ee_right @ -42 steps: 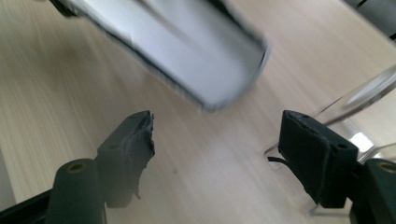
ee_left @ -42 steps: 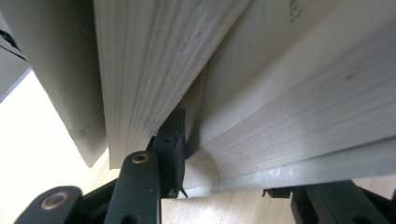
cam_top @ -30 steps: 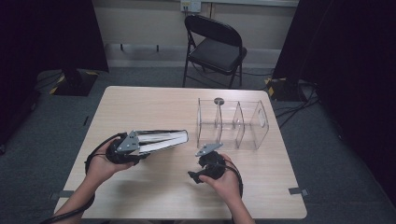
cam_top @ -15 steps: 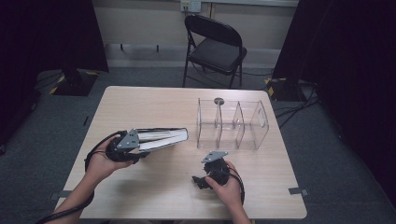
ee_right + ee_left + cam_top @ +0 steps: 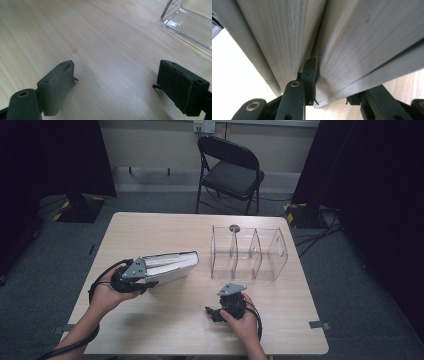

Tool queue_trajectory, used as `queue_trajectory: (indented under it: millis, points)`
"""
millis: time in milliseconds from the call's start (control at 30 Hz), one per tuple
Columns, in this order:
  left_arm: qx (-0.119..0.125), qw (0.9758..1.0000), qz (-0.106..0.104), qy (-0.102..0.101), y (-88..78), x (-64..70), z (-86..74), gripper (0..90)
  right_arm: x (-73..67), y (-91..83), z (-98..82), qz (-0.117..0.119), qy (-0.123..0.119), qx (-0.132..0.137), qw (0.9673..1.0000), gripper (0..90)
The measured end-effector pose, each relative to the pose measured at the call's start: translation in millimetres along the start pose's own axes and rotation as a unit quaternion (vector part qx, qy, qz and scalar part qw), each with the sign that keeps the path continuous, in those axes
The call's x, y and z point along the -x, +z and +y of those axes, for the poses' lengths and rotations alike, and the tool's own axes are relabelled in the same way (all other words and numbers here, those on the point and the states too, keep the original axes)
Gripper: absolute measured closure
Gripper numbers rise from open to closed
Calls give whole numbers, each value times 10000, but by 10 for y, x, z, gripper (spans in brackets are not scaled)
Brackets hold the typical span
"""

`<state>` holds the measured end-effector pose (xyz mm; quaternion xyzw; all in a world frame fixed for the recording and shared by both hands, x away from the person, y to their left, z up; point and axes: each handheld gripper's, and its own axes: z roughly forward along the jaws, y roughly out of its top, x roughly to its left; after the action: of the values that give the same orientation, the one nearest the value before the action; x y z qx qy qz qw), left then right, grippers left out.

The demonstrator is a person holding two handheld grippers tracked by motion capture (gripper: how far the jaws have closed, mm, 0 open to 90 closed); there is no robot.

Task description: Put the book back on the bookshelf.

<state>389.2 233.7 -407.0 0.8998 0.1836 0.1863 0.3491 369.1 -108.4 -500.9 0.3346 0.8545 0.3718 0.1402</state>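
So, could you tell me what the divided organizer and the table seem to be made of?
The organizer looks like clear, glossy acrylic or similar plastic: you see straight through its walls, and the edges catch light. The table appears to be pale wood or wood-look laminate, matte, with fine grain lines.

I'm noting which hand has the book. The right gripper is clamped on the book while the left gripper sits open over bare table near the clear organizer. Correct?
The sides are swapped. In the high view the left gripper is clamped on the book, and the right gripper sits open over bare table near the clear organizer. The right gripper view shows nothing between its jaws.
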Motion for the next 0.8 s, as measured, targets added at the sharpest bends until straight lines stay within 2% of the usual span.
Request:
queue_trajectory:
  millis: [100, 333, 467, 633, 800]
  points:
    - [-36, 10000, 6, 27, -13, -6, 7, 674, 3, 5, 2, -8, -24, 14, 10000, 130]
    - [11, 9998, -93, -157, -42, -47, -33, 676, 5, 6, 3, -5, -26, 14, 10000, 130]
    - [86, 9993, -117, -345, -41, -76, -61, 681, 5, 6, 4, -6, -22, 13, 10000, 130]
    - [77, 9993, -113, -344, -45, -106, -66, 681, 6, 7, 4, -6, -21, 13, 10000, 130]
    - [69, 9988, -142, -468, -51, -144, -83, 681, 5, 7, 5, -6, -18, 13, 10000, 130]
